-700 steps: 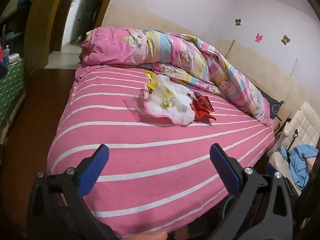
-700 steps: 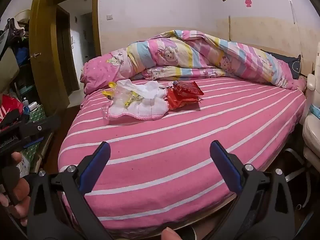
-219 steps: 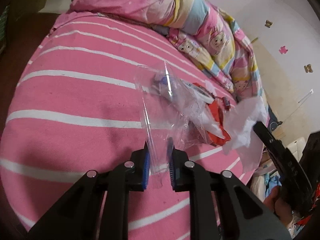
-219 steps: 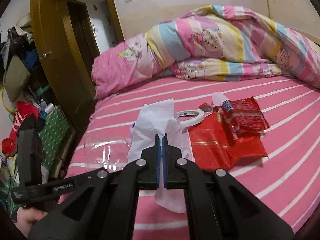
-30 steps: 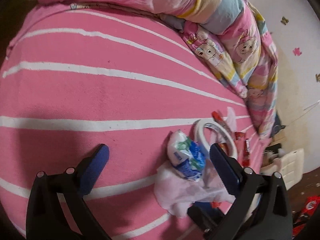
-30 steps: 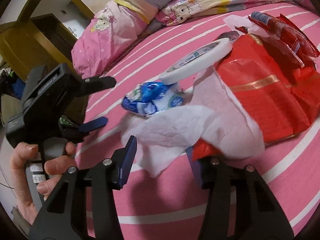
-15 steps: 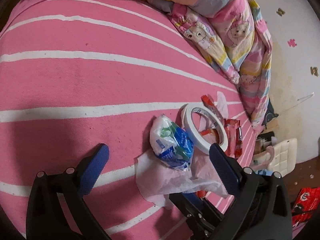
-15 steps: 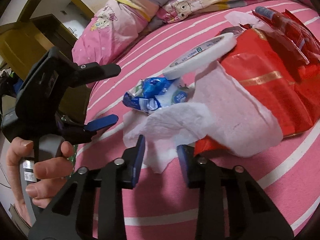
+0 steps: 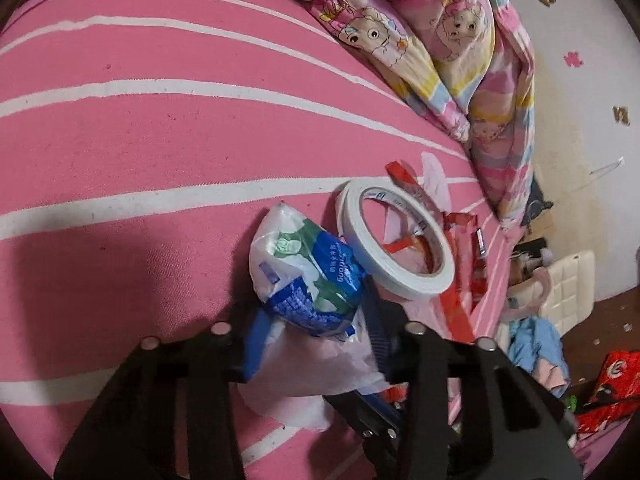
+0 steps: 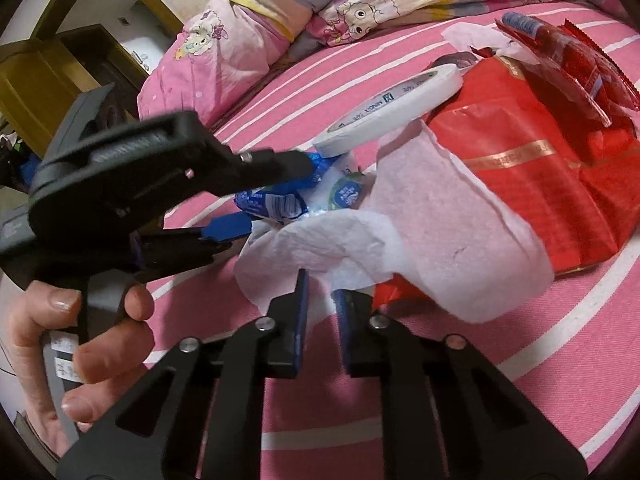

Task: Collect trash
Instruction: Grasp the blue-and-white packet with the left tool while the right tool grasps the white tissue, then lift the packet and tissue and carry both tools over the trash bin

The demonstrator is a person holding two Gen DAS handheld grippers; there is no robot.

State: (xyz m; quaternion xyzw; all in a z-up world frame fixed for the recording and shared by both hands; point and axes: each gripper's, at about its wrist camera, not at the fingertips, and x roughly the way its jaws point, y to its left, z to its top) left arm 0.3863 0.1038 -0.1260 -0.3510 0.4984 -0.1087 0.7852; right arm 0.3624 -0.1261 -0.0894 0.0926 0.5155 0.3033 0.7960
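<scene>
A: What lay on the bed (image 9: 140, 132)?

B: A pink sheet with white stripes, slightly bobbled. On it were one crumpled blue, green and white wrapper (image 9: 304, 276), one soft white tissue (image 10: 400, 232), one flat ring of white tape (image 9: 394, 240), and glossy red packets (image 10: 532, 168); their number was unclear.

A: And the tongs?

B: The left gripper (image 9: 312, 332) had its blue pads narrowed round the wrapper's near end, seemingly touching it. The right gripper (image 10: 320, 296) was nearly closed, with the tissue's lower edge between its pads.

A: Any free room?

B: Bare sheet spread to the left of the trash; a rumpled cartoon-print quilt (image 9: 460, 40) lay along the far edge.
</scene>
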